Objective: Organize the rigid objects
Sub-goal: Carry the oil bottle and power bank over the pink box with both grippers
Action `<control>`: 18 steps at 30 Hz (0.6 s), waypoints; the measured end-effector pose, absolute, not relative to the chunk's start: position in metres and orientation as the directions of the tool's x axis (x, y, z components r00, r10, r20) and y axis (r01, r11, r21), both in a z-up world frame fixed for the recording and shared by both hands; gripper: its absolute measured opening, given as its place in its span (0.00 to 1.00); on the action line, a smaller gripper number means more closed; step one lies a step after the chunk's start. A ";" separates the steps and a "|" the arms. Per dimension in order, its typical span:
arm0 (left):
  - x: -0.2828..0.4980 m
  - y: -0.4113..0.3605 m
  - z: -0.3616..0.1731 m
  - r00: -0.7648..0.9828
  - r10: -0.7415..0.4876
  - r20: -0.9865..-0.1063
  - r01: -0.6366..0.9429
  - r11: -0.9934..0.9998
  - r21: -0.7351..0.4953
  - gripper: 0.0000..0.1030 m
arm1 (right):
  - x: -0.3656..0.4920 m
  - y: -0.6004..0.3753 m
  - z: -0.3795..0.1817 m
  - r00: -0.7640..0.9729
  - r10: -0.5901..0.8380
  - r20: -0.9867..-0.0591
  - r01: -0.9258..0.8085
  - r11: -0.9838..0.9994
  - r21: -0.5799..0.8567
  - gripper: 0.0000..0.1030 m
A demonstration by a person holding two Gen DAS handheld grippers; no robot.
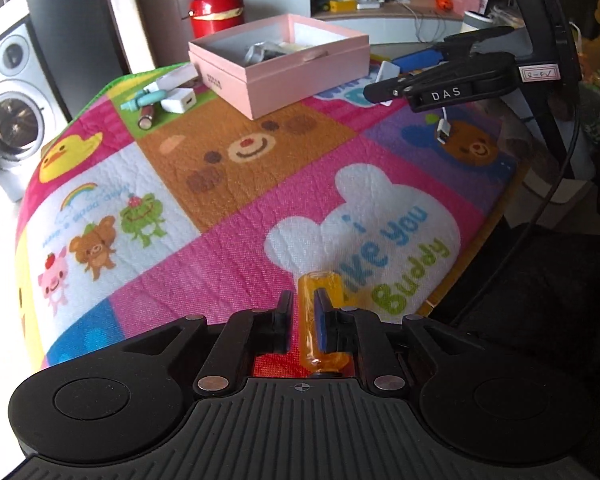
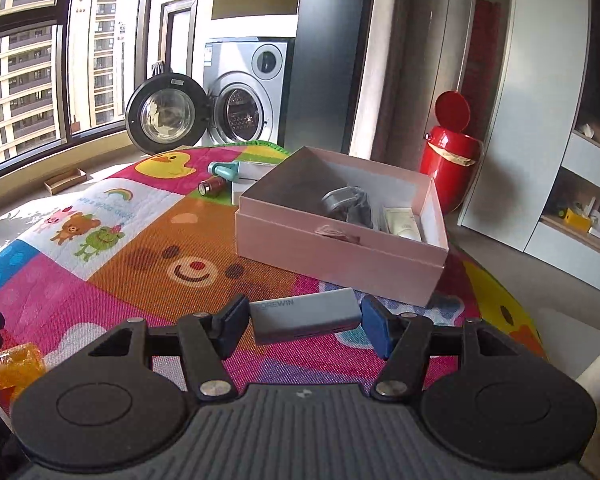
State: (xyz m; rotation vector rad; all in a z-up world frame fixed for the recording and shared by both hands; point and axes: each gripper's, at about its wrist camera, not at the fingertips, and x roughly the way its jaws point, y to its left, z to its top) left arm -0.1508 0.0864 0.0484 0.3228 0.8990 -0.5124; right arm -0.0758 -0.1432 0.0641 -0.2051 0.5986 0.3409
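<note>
My left gripper (image 1: 304, 306) is shut on a small clear orange bottle (image 1: 312, 280), which it holds just above the cartoon play mat (image 1: 228, 208); the same bottle (image 2: 14, 364) shows at the right wrist view's lower left edge. My right gripper (image 2: 303, 314) is shut on a grey power bank (image 2: 300, 320) by its two ends, in front of the open pink box (image 2: 340, 248). In the left wrist view that right gripper (image 1: 396, 74) hangs right of the pink box (image 1: 292, 76), and a short white cable plug (image 1: 444, 128) dangles under it.
The box contains a grey object (image 2: 340, 200) and a cream tube (image 2: 404, 222). On the mat behind it lie a teal tool (image 1: 148, 100), a white charger (image 1: 180, 100) and a small brown bottle (image 1: 146, 118). A red bin (image 2: 450, 168) and a washing machine (image 2: 244, 96) stand beyond.
</note>
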 end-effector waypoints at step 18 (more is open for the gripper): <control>-0.155 0.086 0.024 0.506 -0.286 -0.813 0.466 0.884 -0.021 0.32 | -0.098 -0.145 0.023 0.736 0.238 -0.634 -0.404 0.906 -0.128 0.60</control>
